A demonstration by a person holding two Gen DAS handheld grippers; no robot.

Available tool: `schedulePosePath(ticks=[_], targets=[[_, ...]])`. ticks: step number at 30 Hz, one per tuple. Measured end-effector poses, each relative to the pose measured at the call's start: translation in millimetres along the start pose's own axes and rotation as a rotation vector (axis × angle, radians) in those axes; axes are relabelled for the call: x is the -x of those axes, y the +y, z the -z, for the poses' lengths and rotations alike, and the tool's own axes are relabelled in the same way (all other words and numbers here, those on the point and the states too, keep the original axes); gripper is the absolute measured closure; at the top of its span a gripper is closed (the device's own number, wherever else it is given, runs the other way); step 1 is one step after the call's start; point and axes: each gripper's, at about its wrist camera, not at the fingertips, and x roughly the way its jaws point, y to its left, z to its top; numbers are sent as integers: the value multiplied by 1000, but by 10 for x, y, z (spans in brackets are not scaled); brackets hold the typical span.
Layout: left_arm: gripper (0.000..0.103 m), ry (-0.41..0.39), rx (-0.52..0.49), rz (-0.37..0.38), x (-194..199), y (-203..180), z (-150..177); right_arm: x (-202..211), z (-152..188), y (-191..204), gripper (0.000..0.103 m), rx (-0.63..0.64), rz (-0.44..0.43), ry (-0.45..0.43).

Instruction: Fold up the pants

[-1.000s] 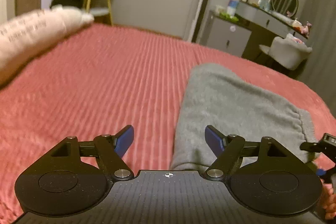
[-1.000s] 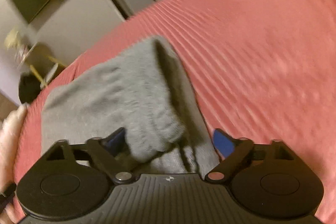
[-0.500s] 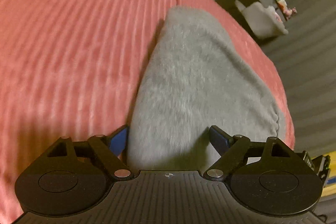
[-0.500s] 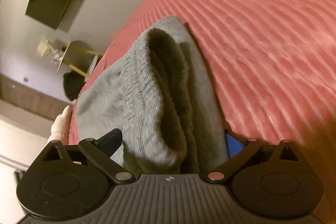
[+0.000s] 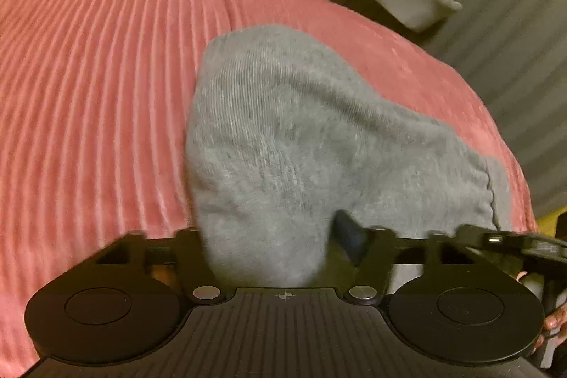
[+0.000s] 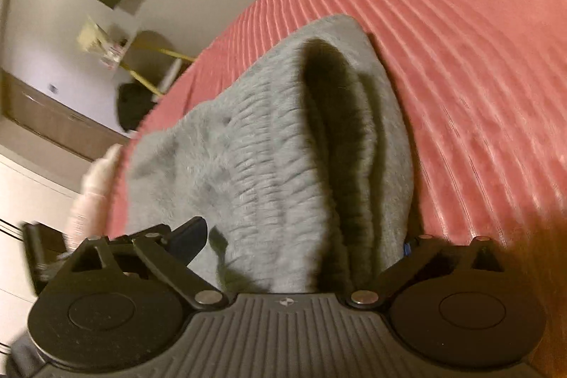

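The grey fleecy pants (image 5: pixel 319 144) lie bunched near the right edge of the pink ribbed bedspread (image 5: pixel 88 77); wide bare cover stretches to their left; the left gripper (image 5: pixel 269 243) is closing, a fold of cloth between its jaws; the right gripper (image 6: pixel 304 236) is also closing around the gathered waistband (image 6: pixel 283 165), beside the bed's near edge.
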Motion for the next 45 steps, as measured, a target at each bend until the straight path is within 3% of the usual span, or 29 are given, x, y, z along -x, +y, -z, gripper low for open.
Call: schedulePosePath(ticks=[2,6,11,13,14,15,17,18,20,24,26,29,31,32,33,35,39,41,43,45], targets=[[66,-21,5,9,73,0,-37,70,48,134,41,59,17,-28],[71,-99,-52,-6,209,-234,-74,241,-8,370,46,81,-13,-100],[72,-171,-48,29,397,-421,-369,464,-305,701,46,125,-53,-187],[67,-200,-7,29,422,-399,-519,505,-466,707,46,121,-50,-211],[49,-211,24,-10,447,-352,-538,523,-535,685,41,107,-36,-221],[30,-223,59,-100,441,-324,-564,537,-606,633,32,77,-9,-221],[21,-279,84,-340,481,-296,-511,625,-669,475,17,-33,84,-254],[21,-283,70,-378,505,-250,-450,723,-628,398,12,-87,146,-313],[21,-240,80,-311,532,-152,-304,869,-516,270,10,-147,158,-353],[19,-219,220,-212,556,-64,176,954,-63,35,10,-340,-50,-324],[19,-214,283,-189,555,-42,386,808,185,28,10,-399,-128,-276],[17,-183,350,-147,560,19,588,572,459,33,10,-462,-150,-220],[17,-156,366,-77,516,50,620,474,514,-12,11,-496,-140,-222],[17,-148,382,-47,505,62,625,452,534,-44,16,-508,-147,-238],[17,-150,404,-7,496,75,628,444,535,-59,28,-519,-153,-259],[18,-148,456,64,442,115,633,448,515,-81,35,-523,-156,-295],[24,-142,594,176,314,199,686,394,547,-213,33,-573,-185,-284],[26,-139,652,219,244,208,715,392,575,-296,19,-616,-237,-291],[28,-154,676,269,195,197,706,343,560,-359,16,-637,-291,-294],[29,-167,666,258,144,166,665,329,533,-364,15,-628,-295,-304]])
